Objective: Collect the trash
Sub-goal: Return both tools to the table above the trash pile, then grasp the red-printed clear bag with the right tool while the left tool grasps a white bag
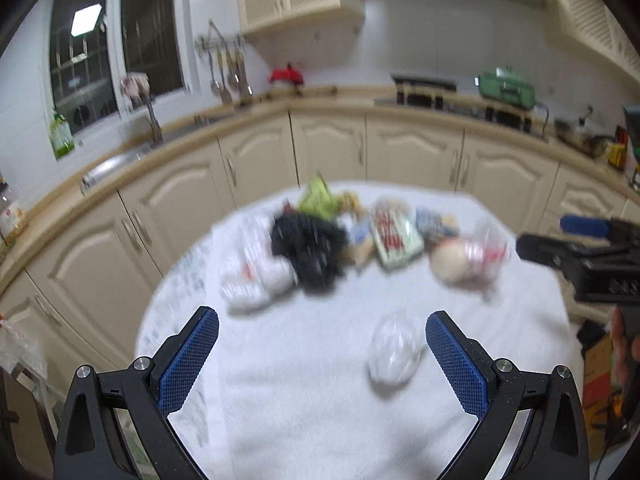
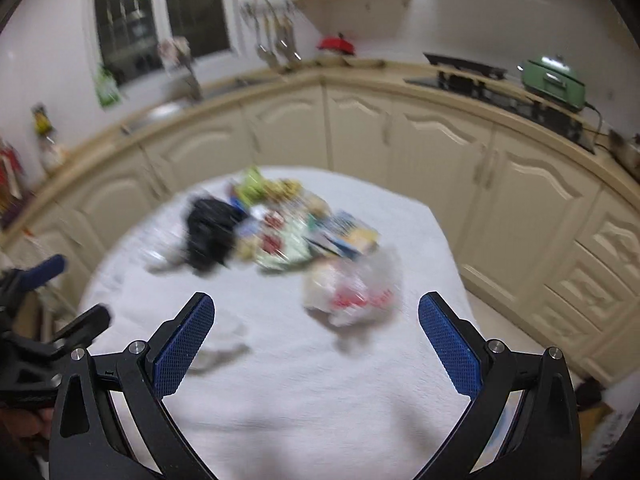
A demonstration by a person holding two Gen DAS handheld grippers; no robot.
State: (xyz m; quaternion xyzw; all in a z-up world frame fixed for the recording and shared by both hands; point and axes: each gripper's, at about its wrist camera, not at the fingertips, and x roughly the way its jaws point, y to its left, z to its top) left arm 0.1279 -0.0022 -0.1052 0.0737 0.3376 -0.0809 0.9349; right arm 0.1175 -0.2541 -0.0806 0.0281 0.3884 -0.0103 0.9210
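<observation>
— Left wrist view: what is covering the desk point(image 1: 320, 408)?
— A white terry cloth point(image 1: 500, 320), cream cabinets point(image 1: 412, 152) curving behind. The trash pile point(image 1: 344, 236) is lying at its far side, blurred; a crumpled clear wrapper point(image 1: 394, 354) is sitting nearer.
— The tools?
— The left tool point(image 1: 322, 356) and right tool point(image 2: 316, 344) are both gaping wide, holding nothing.
</observation>
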